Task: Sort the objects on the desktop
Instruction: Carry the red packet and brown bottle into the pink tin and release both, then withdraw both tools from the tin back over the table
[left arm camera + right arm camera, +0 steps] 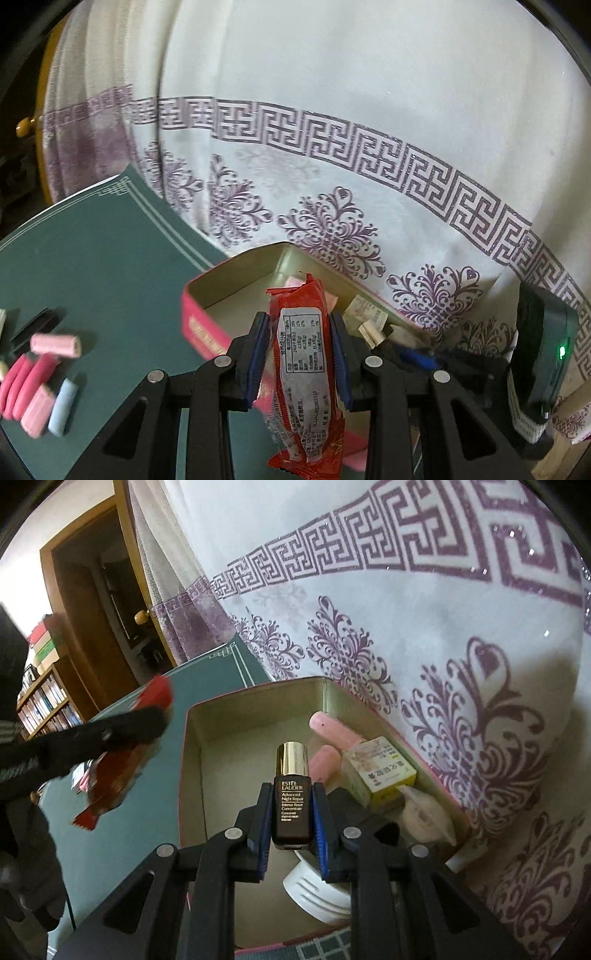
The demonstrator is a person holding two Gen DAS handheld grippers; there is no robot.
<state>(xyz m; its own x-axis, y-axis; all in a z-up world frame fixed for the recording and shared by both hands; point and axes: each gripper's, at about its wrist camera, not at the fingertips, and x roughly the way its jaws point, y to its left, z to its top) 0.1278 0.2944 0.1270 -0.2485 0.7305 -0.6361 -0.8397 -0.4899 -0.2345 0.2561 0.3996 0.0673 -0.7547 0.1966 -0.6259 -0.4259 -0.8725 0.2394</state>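
So closest to us, the right tool (291,821) is clamped on a small dark Estée Lauder serum bottle (291,797), gold cap pointing away from us, long axis running straight out along the fingers. Directly under and past it sits the open tin box (192,760) with the pink outside, so that bottle is already hanging over the box interior; we'd say a straight drop is all it needs. On the other side, the left tool (299,347) is squeezed around a red snack packet (303,369), label side up, long axis also lined up with the fingers. From the left view the packet's far end pokes over the near corner of the tin, but most of it looks to hang over the green tabletop (110,258), so we reckon it has to go forward and a bit right to get in. Further into the box there's a pink eraser-like stick (332,731), a yellow-and-white carton (384,775) and a white pouch (424,812) crowding the right wall, leaving the left half free. Beyond that, the purple-patterned curtain (332,147).
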